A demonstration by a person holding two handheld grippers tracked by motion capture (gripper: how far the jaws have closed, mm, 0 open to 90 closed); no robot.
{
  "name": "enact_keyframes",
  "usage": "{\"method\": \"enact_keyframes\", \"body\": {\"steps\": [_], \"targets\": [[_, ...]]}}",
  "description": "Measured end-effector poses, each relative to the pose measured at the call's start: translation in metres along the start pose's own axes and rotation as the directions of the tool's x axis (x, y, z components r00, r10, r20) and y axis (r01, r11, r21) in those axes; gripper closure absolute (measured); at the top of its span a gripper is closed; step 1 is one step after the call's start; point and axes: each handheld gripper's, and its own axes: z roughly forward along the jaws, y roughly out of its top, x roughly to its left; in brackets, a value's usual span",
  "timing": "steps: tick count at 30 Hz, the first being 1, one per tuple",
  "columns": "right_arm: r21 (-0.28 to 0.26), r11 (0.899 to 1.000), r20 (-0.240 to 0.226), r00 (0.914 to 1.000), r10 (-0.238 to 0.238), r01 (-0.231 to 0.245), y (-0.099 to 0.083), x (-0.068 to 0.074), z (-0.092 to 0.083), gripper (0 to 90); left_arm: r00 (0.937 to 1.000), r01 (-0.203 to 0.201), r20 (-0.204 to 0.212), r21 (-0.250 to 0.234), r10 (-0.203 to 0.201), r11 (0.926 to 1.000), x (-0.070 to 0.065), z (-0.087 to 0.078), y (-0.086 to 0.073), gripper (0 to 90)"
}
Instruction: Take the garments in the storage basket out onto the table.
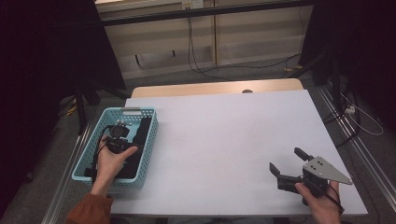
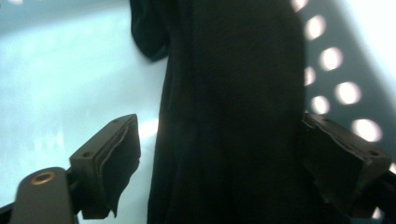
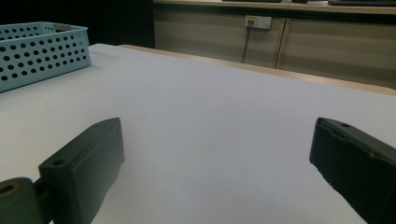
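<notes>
A light-blue perforated basket (image 1: 150, 142) stands at the table's left edge with a black cloth (image 1: 142, 130) lying in it. My left gripper (image 1: 119, 135) is down inside the basket, held from above by a hand. In the left gripper view, my left gripper (image 2: 218, 126) is open and its jaws stand wide on either side of the black cloth (image 2: 233, 70), over the basket floor (image 2: 70, 70). My right gripper (image 1: 285, 158) is open and holds nothing at the table's near right corner. In the right gripper view, my right gripper (image 3: 218, 130) spans bare white tabletop.
The white table (image 1: 224, 135) stretches between the basket and the right hand. The basket (image 3: 42, 51) sits far left in the right gripper view. Beyond the table's far edge are cables, a wall socket (image 3: 258, 21) and dark stands.
</notes>
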Motion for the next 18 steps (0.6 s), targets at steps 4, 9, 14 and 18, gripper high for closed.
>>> {"method": "enact_keyframes", "body": {"steps": [4,9,14,18], "targets": [[0.0,1.0,-0.002,1.0,0.001,-0.001,0.0,0.0,-0.001,2.0,0.9998,-0.02,-0.001,0.04,0.02,0.999,0.001,0.004,-0.001,12.0],[0.002,1.0,-0.005,1.0,0.0,0.0,0.0,0.0,-0.001,2.0,0.9997,0.015,0.018,0.079,-0.016,0.9968,0.006,0.012,-0.002,8.5],[0.001,1.0,-0.008,1.0,-0.003,0.003,0.0,0.001,0.0,2.1,0.9991,0.037,0.017,0.108,-0.039,0.9935,0.01,0.017,-0.005,5.9],[0.004,1.0,-0.009,1.0,0.0,0.0,0.0,0.002,0.0,2.1,0.9955,0.074,0.05,0.128,-0.081,0.989,0.012,0.021,-0.006,6.9]]}}
